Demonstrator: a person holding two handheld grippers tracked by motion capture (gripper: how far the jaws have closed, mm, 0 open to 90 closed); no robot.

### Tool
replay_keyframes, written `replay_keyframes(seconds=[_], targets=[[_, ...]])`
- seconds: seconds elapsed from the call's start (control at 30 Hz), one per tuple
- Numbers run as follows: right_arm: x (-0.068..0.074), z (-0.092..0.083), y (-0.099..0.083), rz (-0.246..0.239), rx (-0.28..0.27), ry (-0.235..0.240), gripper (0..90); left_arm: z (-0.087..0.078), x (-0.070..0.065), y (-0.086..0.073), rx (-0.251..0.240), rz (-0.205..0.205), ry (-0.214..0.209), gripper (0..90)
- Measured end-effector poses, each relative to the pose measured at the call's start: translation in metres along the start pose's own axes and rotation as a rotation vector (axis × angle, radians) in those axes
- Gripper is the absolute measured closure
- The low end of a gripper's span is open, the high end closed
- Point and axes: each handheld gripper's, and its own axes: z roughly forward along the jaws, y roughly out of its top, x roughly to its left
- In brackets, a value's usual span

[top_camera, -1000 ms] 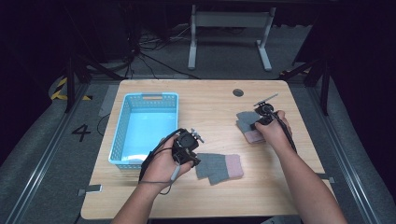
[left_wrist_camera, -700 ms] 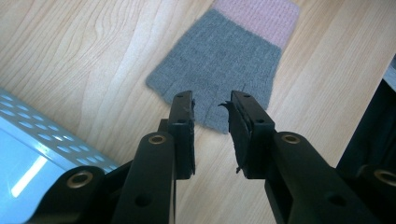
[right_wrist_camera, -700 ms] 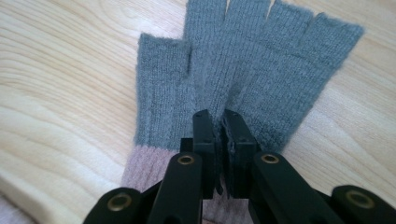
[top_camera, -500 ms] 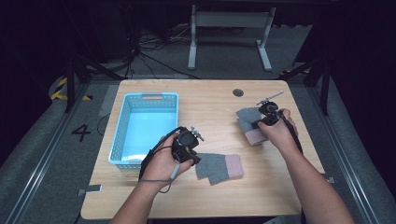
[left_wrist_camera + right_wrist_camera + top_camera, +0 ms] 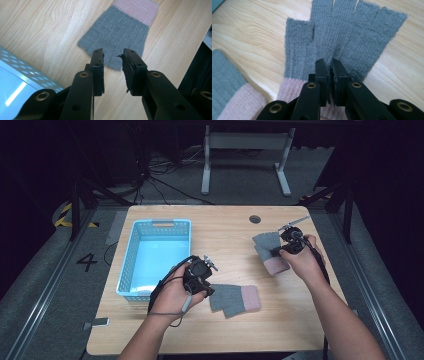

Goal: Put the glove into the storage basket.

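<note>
Basket [image 5: 155, 257] sits on the bench [image 5: 225, 227], left half. Near glove [image 5: 234, 298] lies flat towards the front edge, just right of the basket's front corner. Far glove [image 5: 270, 252] lies on the right half, further back, well apart from the near one. Left gripper [image 5: 210, 290] sits btw. basket and near glove, jaws over that glove's finger end. Right gripper [image 5: 276, 252] sits at the right side, jaws on the far glove's middle. Small hole [image 5: 255, 219] in the bench behind the far glove.
</note>
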Motion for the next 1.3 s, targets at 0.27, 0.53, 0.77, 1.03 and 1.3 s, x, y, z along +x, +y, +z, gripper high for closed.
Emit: replay_keyframes(seconds=[0.27,0.53,0.77,1.03,1.3], targets=[[0.010,-0.015,0.000,-0.048,0.000,0.027,85.7,-0.001,-0.003,0.000,0.008,0.002,0.003,70.4],[0.026,-0.027,-0.002,-0.118,-0.004,0.078,85.7,-0.004,-0.004,-0.002,0.008,0.001,0.003,69.9],[0.045,-0.032,-0.005,-0.178,0.002,0.117,85.6,-0.005,-0.004,-0.004,0.002,-0.001,-0.010,66.9],[0.068,-0.035,-0.008,-0.264,0.016,0.163,85.5,-0.008,-0.005,-0.007,0.002,-0.001,-0.022,66.4],[0.083,-0.032,-0.012,-0.325,0.028,0.207,85.5,-0.011,-0.006,-0.008,-0.014,0.000,-0.018,66.7]])
